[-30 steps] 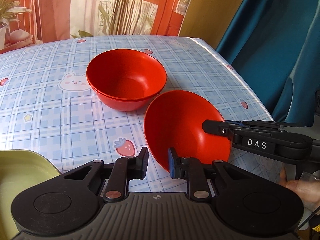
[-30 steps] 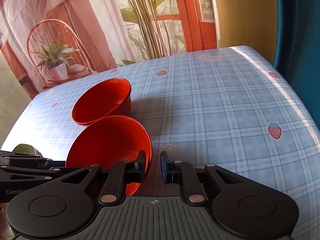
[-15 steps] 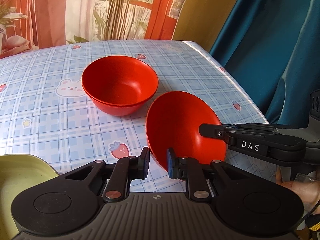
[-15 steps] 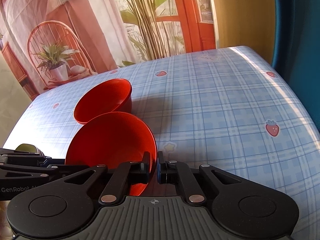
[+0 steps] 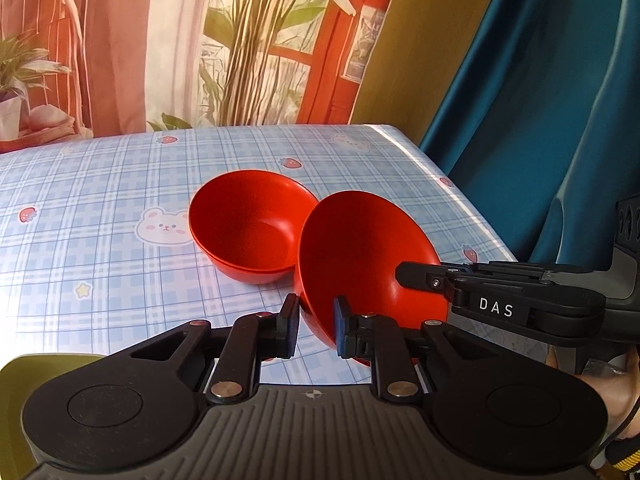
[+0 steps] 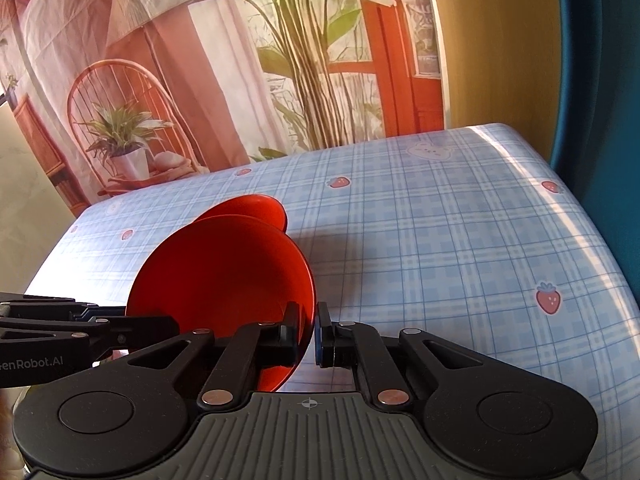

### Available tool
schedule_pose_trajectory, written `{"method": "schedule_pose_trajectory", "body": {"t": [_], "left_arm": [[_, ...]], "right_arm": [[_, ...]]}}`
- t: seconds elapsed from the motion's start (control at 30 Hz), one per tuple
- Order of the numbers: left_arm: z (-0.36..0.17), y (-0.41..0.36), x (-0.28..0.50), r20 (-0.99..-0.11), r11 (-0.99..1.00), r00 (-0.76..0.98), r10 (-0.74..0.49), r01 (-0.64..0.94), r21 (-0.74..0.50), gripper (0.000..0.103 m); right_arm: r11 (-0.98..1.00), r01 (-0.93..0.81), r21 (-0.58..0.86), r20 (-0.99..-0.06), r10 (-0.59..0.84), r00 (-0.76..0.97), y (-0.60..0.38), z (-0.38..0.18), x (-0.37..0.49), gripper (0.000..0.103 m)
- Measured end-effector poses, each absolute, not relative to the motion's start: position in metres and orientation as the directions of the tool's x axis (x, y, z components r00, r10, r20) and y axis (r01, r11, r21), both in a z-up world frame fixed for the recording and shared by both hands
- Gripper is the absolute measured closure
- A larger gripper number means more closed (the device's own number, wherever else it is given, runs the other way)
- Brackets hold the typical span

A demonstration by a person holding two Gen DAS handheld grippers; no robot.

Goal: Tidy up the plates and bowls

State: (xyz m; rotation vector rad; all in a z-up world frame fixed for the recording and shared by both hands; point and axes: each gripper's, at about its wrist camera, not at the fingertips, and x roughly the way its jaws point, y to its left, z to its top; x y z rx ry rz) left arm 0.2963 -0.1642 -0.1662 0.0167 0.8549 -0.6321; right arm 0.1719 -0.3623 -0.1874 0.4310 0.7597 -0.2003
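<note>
Two grippers meet at one tilted red bowl point(image 5: 368, 256), raised off the checked tablecloth point(image 5: 100, 248). The right gripper point(image 6: 307, 332) is clenched on its near rim; the left gripper point(image 5: 316, 328) straddles the rim too, its fingers parted (contact not clear). Just far-left of it a stack of red bowls point(image 5: 250, 226) sits upright. A green dish point(image 5: 24, 384) edges in near-left.

Smooth satin red plastic bowl point(image 5: 368, 256)
</note>
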Motion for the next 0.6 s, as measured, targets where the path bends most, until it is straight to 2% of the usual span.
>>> {"method": "schedule_pose_trajectory", "body": {"t": [0.6], "left_arm": [[-0.151, -0.155, 0.326, -0.671, 0.839, 0.554, -0.493, 0.507, -0.197, 0.084]], "right_arm": [[0.912, 0.294, 0.288, -0.662, -0.033, 0.749, -0.362, -0.166, 0.219, 0.096]]}}
